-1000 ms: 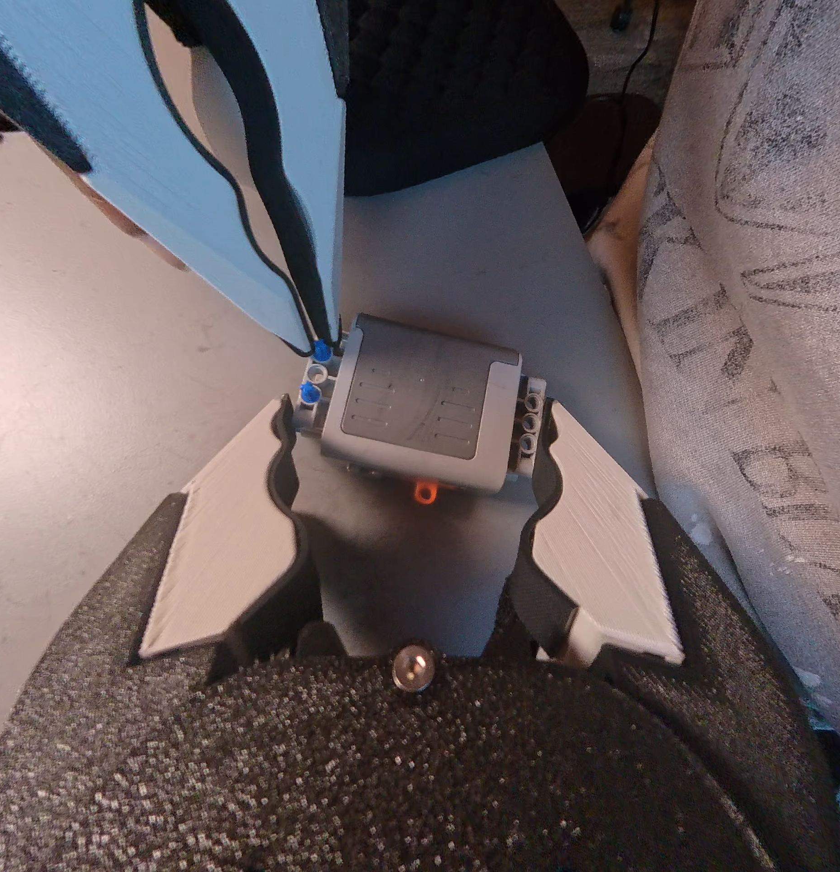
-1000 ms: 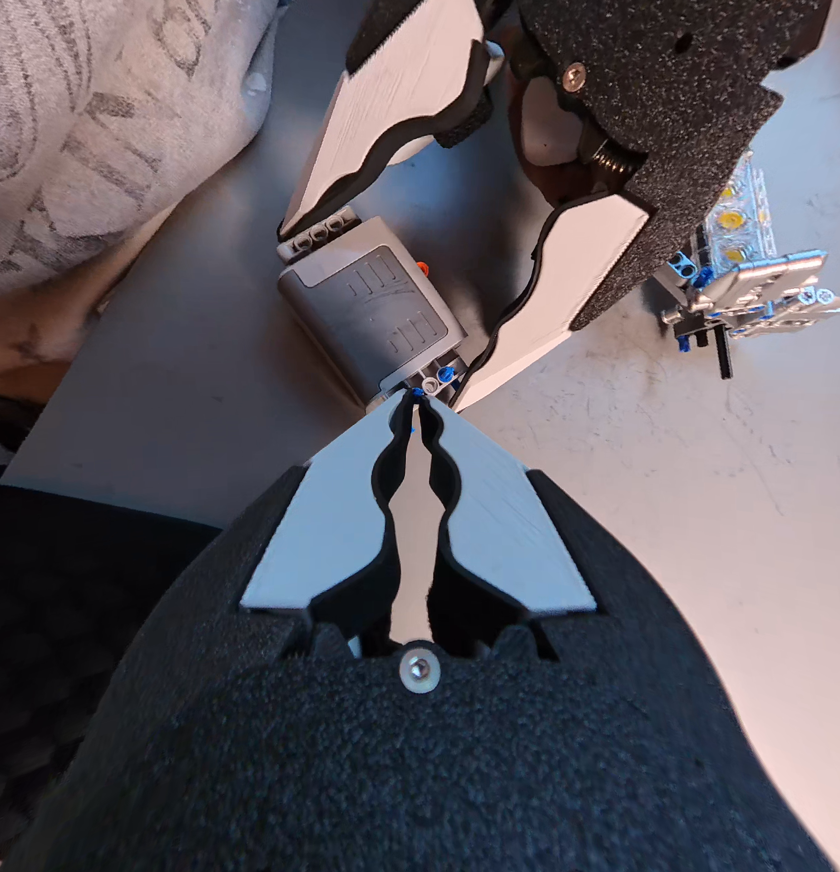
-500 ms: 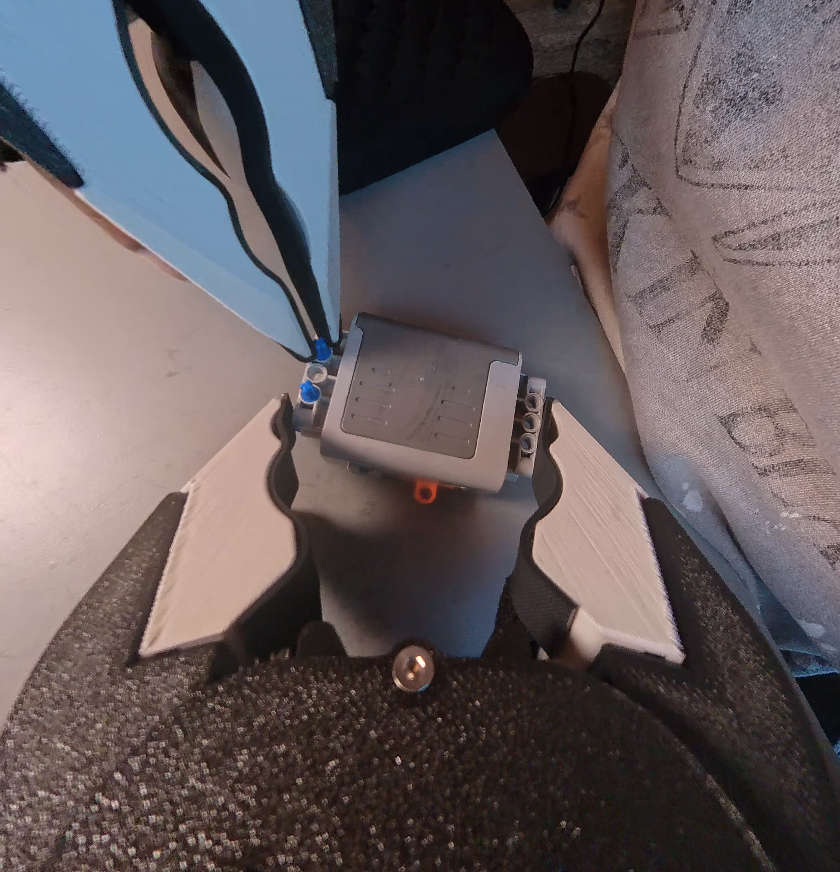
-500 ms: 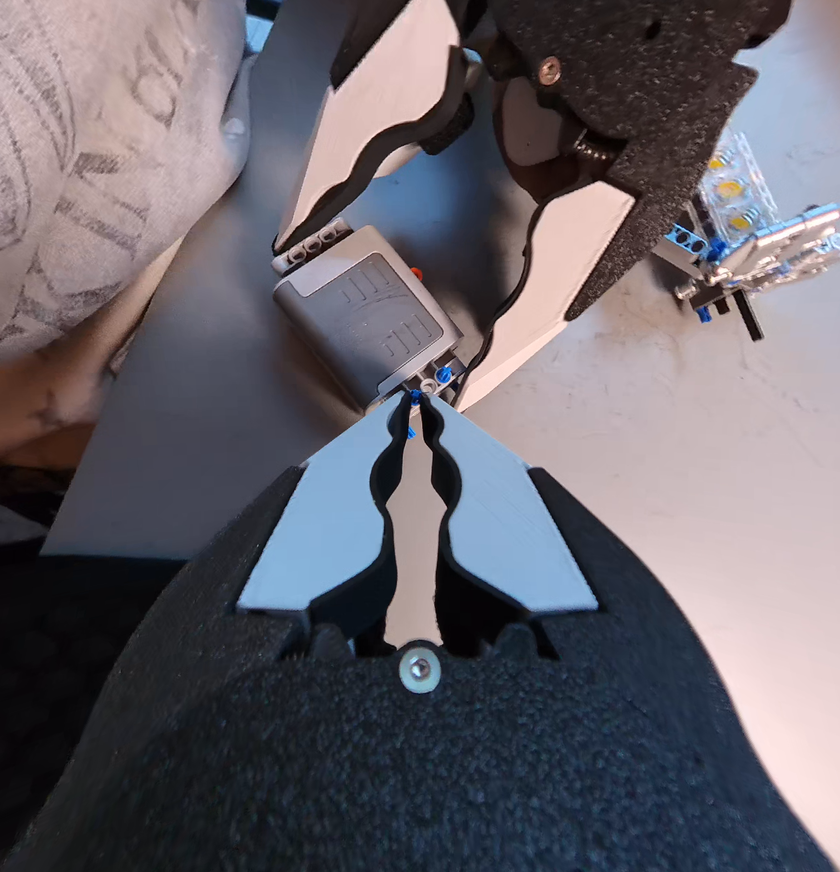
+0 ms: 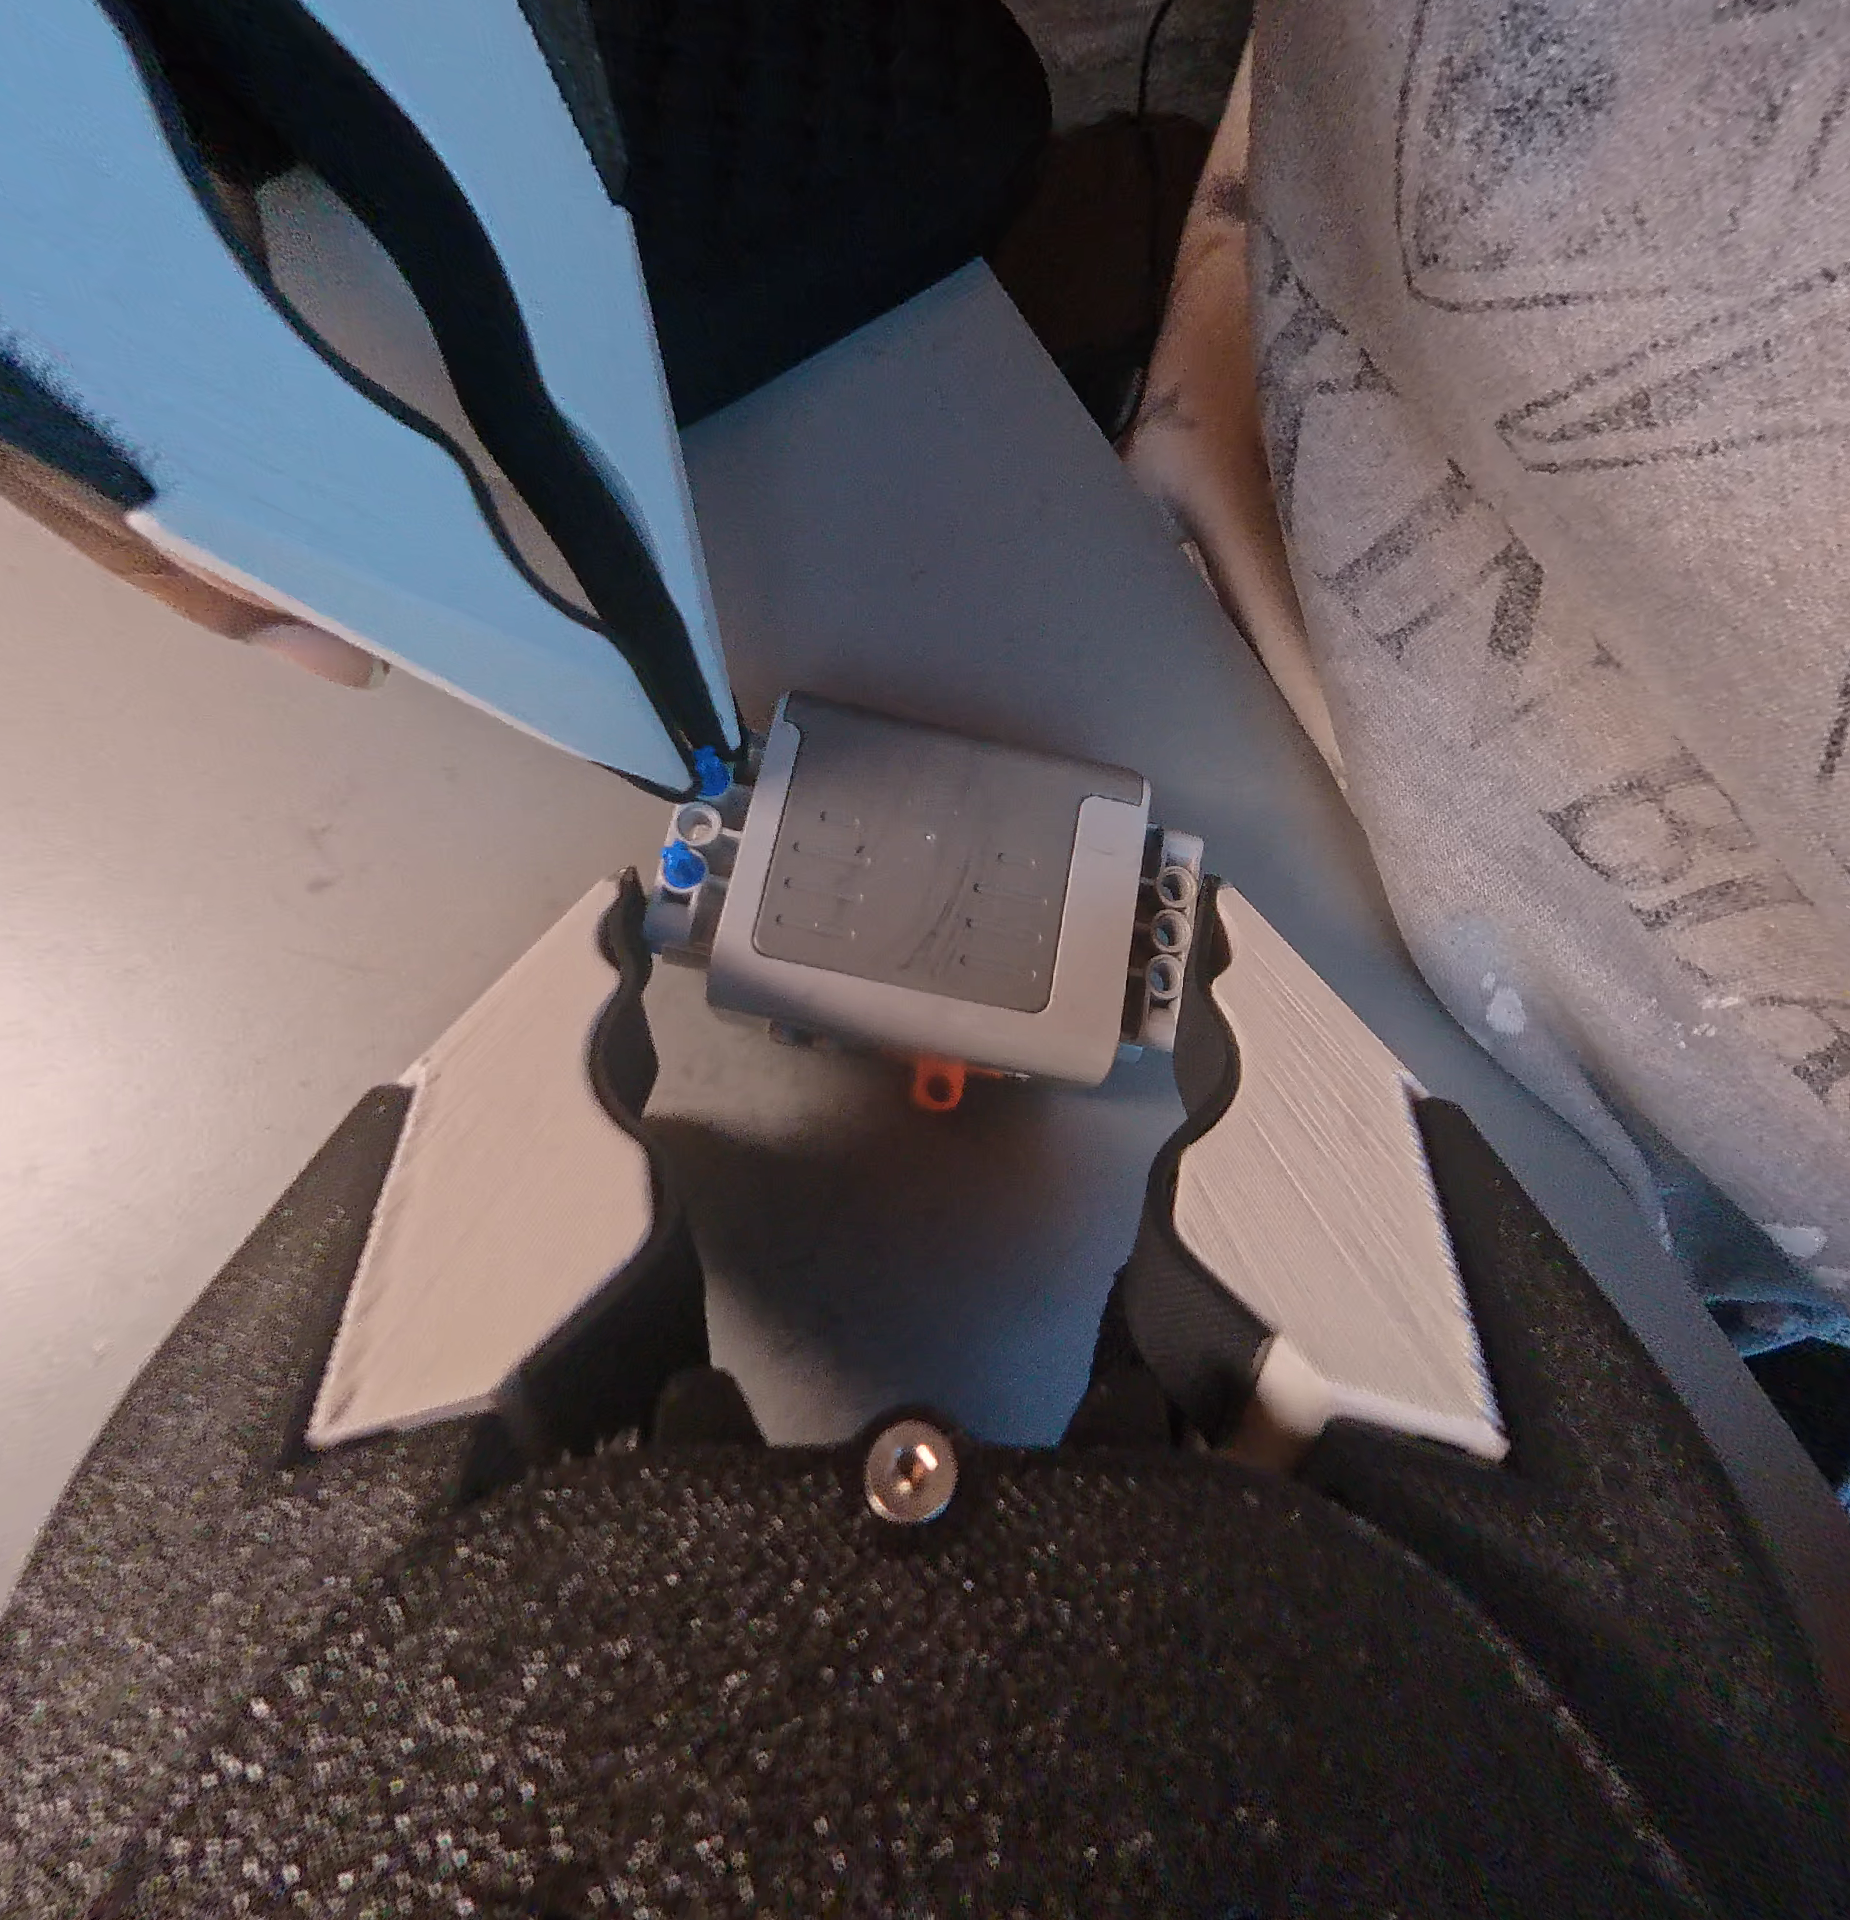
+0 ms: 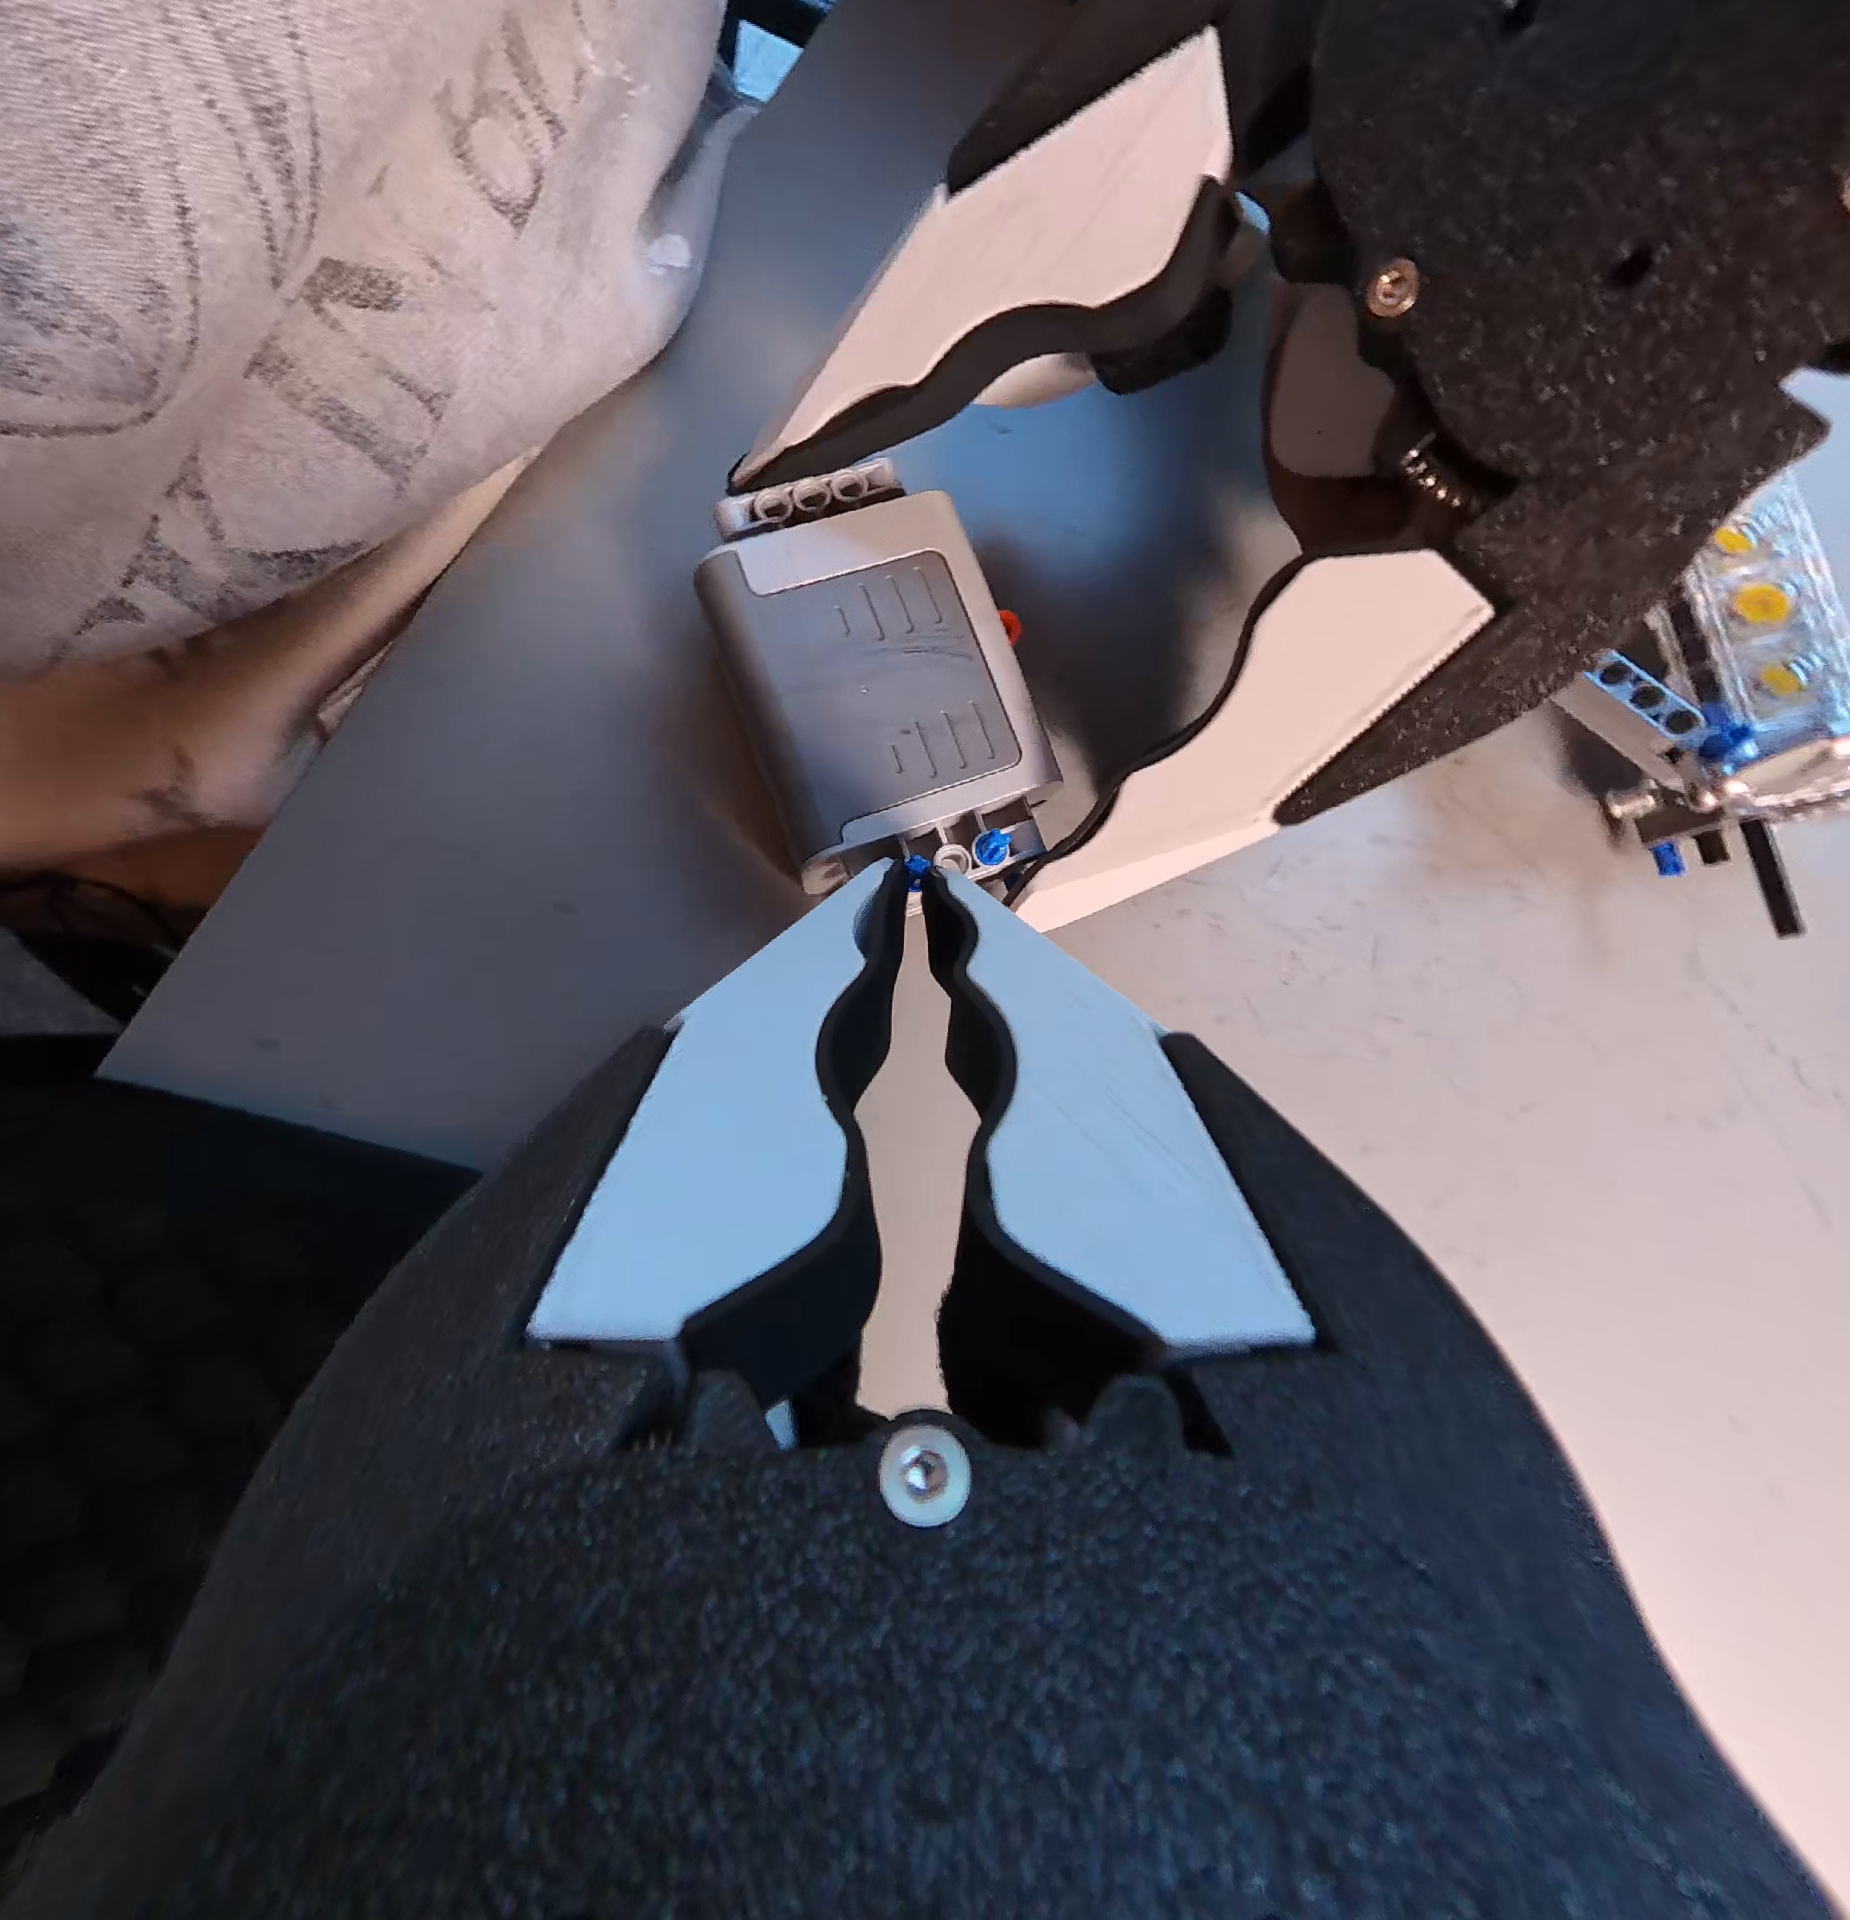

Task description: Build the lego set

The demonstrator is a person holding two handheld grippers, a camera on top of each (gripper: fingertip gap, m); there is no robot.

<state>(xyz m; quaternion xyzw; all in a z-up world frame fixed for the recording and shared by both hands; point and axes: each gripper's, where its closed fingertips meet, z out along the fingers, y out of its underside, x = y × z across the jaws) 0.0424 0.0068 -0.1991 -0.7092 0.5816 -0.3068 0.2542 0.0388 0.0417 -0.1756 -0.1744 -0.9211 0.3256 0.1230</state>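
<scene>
A grey battery-box brick with studded side beams sits between the fingertips of my left gripper, just over the table. The fingers press on both side beams, so the gripper is shut on it. An orange tab sticks out of its near edge. My right gripper is shut on a small blue pin at a corner of one side beam. A second blue pin sits in the same beam. In the left wrist view the right gripper comes in from the upper left. The right wrist view shows the left gripper spanning the box.
The pale table ends at a corner near a person's patterned grey clothing, close on the right. A black padded seat lies beyond the edge. A small brick assembly with yellow lights stands behind the left gripper.
Both grippers keep their holds. The pair has shifted a little along the table, and the box looks turned more upright in the right wrist view. The clothing fills more of the left wrist view.
</scene>
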